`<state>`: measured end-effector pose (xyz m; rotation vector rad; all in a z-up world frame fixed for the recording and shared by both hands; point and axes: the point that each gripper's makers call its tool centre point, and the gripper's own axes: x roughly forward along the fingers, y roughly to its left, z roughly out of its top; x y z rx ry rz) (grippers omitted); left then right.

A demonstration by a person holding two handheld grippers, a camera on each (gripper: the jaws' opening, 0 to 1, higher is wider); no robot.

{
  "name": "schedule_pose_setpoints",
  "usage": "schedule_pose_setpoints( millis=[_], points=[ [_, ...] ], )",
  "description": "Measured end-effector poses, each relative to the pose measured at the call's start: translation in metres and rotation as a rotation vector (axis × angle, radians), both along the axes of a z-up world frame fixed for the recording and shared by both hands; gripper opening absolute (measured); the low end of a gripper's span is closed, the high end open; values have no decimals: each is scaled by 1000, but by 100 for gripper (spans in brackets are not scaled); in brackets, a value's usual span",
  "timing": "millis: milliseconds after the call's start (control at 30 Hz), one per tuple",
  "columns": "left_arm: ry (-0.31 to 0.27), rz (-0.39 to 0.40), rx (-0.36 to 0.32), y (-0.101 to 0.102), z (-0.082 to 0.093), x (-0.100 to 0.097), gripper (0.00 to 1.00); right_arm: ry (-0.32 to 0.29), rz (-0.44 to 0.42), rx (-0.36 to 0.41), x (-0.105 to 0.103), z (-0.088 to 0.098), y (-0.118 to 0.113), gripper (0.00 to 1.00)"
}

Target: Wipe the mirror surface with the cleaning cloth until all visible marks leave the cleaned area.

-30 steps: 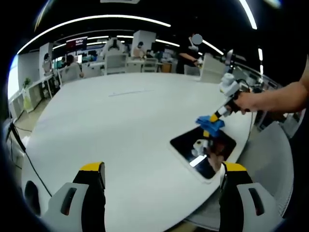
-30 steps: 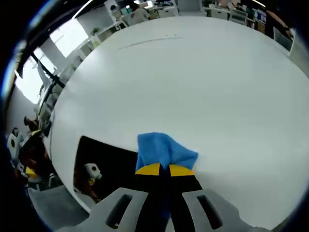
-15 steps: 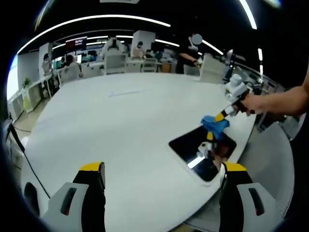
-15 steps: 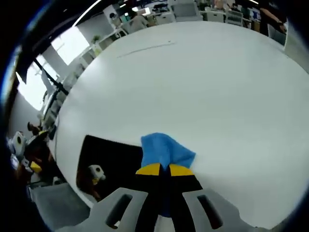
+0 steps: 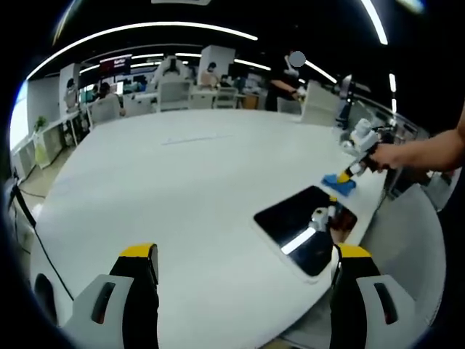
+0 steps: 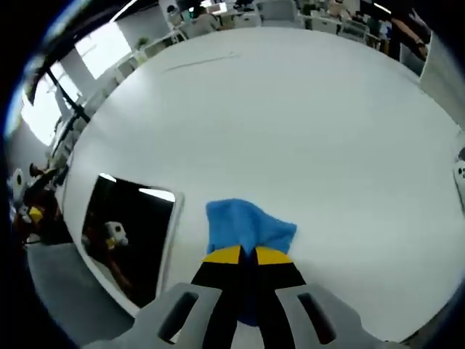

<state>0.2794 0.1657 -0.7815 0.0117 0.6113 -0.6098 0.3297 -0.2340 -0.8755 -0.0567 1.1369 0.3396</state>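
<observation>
In the left gripper view, the left gripper [image 5: 243,273] is seen at the bottom of the frame, its two yellow-tipped jaws spread wide apart with nothing between them, held above the white table [image 5: 167,189]. The mirror [image 5: 304,227] lies flat in the lower right part of the frame, near the table's edge; its dark glass reflects a strip of ceiling light and a small pale shape. Just beyond the mirror, at the right of the frame, the right gripper [image 5: 346,174] is held by a person's hand [image 5: 383,154], and the blue cleaning cloth [image 5: 340,182] is pinched at its tip, resting on the table beside the mirror's far corner rather than on the glass. Desks, chairs and seated people are visible along the top of the frame. A dark screen at the upper left carries a red patch, but no writing can be read.

In the right gripper view, the right gripper [image 6: 240,254] rises from the bottom centre, its jaws clenched on the cleaning cloth [image 6: 247,225], whose blue fold fans out above the yellow tips onto the table [image 6: 305,123]. The mirror [image 6: 128,235] is seen at the lower left of the frame, just beside the cloth and apart from it, a white border along its edge. No label or brand is legible on anything.
</observation>
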Motion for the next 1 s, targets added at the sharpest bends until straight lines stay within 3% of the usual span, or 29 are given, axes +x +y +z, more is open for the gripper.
schedule_pose_setpoints(
  millis=[33, 67, 233, 333, 367, 433, 500, 567, 600, 667, 700, 767, 833, 900, 1000],
  points=[
    [0, -1, 4, 0, 0, 0, 100, 5, -81, 16, 1, 2, -1, 0],
    [0, -1, 7, 1, -1, 0, 100, 23, -106, 22, 3, 0, -3, 0],
    [16, 13, 6, 4, -7, -4, 100, -22, -26, -26, 7, -3, 0, 0],
    [20, 11, 10, 3, -9, -6, 100, -48, -32, 53, 5, 0, 1, 2],
    [16, 11, -7, 1, -7, -7, 100, -82, -41, 90, 7, 3, 0, 5],
    [-3, 3, -39, -2, -4, -8, 100, -226, 17, 125, 10, 19, 4, 26],
    [-5, 2, -36, -2, -4, -9, 100, -267, 69, 125, 1, 28, 0, 37],
    [-25, -6, 33, 5, -6, -8, 100, -340, 112, 141, -4, 38, -6, 42],
    [-35, -4, 49, 6, -5, -8, 100, -356, 109, 142, -6, 42, -10, 51],
    [-52, 9, 12, 5, 2, -6, 100, -421, 140, 161, -12, 50, -18, 70],
    [-52, 10, 7, 6, 3, -7, 100, -444, 156, 166, -15, 53, -21, 84],
    [-47, 13, 4, 6, 2, -7, 100, -521, 242, 247, -25, 67, -13, 100],
    [-22, -23, -31, -2, -1, -13, 100, -530, 300, 187, -39, 68, -26, 100],
    [-13, -36, -13, -4, -6, -17, 100, -521, 288, 181, -47, 67, -33, 100],
    [-32, 4, 20, 2, -6, -15, 100, -571, 218, 177, -46, 74, -43, 100]
  ],
)
